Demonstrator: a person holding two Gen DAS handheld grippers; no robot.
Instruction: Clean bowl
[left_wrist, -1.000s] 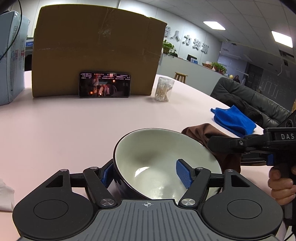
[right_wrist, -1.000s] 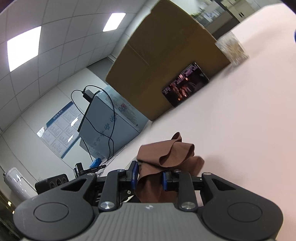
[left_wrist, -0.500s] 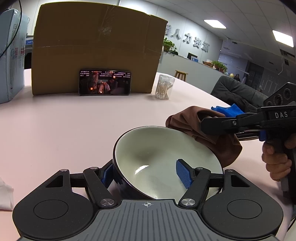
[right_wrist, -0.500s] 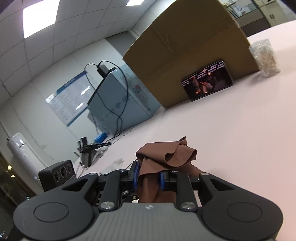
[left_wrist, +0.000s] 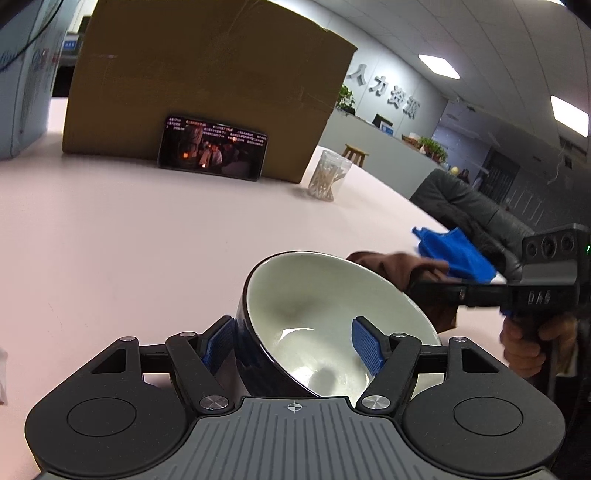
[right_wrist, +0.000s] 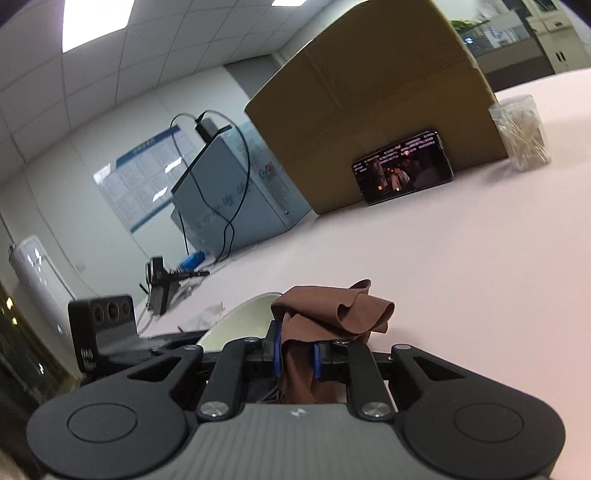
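Both grippers meet over a pale pink table (left_wrist: 155, 236). Gripped across its near rim by the left gripper (left_wrist: 293, 345), the bowl (left_wrist: 325, 317) sits tilted, its white inside facing up and away, its dark blue outside against the left blue pad while the right pad presses the inner wall. At the bowl's far right rim, the right gripper (right_wrist: 297, 356) has just been closing and now pinches a bunched brown cloth (right_wrist: 328, 314) tightly between its blue pads; folds of the cloth stand above the fingers and more hangs below them. From the left wrist view the cloth touches or nearly touches the rim, though I cannot tell which, and a hand (left_wrist: 532, 341) clasps the right gripper's handle. Behind it a blue cloth (left_wrist: 454, 253) lies near the table's edge. Farther back a phone (left_wrist: 212, 147) with a lit screen leans against a cardboard box (left_wrist: 207, 74), and a clear tub of cotton swabs (left_wrist: 327, 179) stands just beside the box's right corner.
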